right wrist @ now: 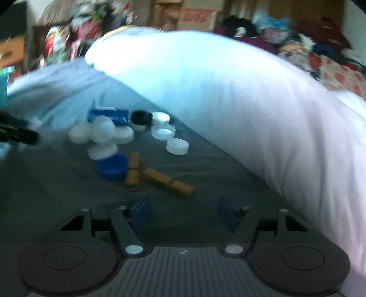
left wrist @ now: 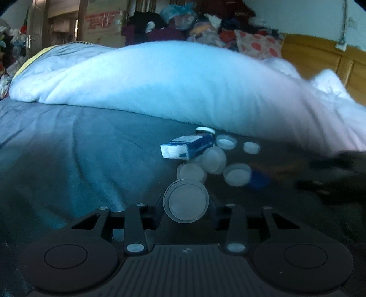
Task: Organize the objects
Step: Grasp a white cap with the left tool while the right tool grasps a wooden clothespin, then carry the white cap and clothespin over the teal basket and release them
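Observation:
My left gripper (left wrist: 186, 206) is shut on a round translucent lid (left wrist: 185, 200), held on edge just above the dark bedsheet (left wrist: 68, 160). Beyond it lies a cluster of white lids (left wrist: 213, 160), a blue lid (left wrist: 258, 179) and a blue-and-white box (left wrist: 187, 147). In the right wrist view my right gripper (right wrist: 184, 210) is open, with nothing between its blue pads (right wrist: 140, 211). Just ahead of it lie two tan rolls (right wrist: 167, 180) and the blue lid (right wrist: 112, 166). Farther back are the white lids (right wrist: 177, 146), a black jar (right wrist: 139, 117) and the box (right wrist: 109, 115).
A big white pillow (left wrist: 171, 80) lies across the bed right behind the objects and rises along the right (right wrist: 274, 102). Piled clothes (left wrist: 205, 25) and cardboard boxes (left wrist: 103, 20) fill the background. The other gripper shows as a dark blur at the frame edge (right wrist: 16, 132).

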### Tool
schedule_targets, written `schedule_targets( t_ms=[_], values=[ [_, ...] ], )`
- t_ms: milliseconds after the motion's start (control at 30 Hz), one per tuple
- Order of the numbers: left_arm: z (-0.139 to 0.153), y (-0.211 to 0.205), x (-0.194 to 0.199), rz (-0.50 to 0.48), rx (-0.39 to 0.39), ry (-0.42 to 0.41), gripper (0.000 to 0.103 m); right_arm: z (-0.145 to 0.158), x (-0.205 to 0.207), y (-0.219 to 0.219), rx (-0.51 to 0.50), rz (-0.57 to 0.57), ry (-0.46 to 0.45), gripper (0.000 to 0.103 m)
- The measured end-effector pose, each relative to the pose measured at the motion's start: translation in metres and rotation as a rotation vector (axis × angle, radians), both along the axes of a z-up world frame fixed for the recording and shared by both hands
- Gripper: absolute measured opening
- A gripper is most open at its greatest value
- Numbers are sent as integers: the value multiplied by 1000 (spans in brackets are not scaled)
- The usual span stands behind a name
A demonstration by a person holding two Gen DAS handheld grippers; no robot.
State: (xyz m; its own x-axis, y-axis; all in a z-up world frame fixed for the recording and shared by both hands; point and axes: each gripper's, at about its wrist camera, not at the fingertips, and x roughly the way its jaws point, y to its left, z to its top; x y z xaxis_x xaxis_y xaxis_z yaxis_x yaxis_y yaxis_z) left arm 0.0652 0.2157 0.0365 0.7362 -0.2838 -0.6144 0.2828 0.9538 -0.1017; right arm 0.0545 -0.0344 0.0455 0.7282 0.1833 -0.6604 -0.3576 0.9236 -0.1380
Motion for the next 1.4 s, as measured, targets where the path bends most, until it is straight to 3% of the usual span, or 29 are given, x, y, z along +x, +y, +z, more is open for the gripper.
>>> schedule_targets(
  t_ms=[133, 233, 333, 367, 400, 600, 700, 800, 967, 1133, 1400],
  values=[
    [8, 6, -10, -20, -14, 1, 41, -6, 24, 6, -1, 138, 6, 67],
    [10, 5, -10, -25, -29, 15, 41, -9, 43, 8, 37, 162, 35, 61],
    [9, 4, -9, -10, -27, 18, 41, -8, 37, 12, 49, 158, 40, 39],
    [10, 3, -8, -1, -27, 23, 41, -8, 33, 15, 35, 144, 34, 23],
    [10, 2, -9, 5, -26, 26, 41, -6, 28, 17, 36, 122, 32, 15],
    [25, -1, -24, 53, -6, 21, 41, 9, -21, 2, 156, -58, -11, 14],
    [44, 0, -41, 67, 12, -13, 41, 32, -45, -5, 262, -163, -59, 14],
    [73, 6, -59, 87, 23, -71, 41, 65, -65, -4, 349, -194, -118, 14],
    [130, 35, -88, 172, 38, -177, 41, 132, -79, 26, 411, -131, -230, 15],
    [180, 88, -122, 322, 42, -258, 41, 202, -87, 77, 485, -11, -316, 15],
    [238, 197, -168, 574, 62, -286, 41, 274, -96, 197, 539, 242, -272, 15]
  ],
)
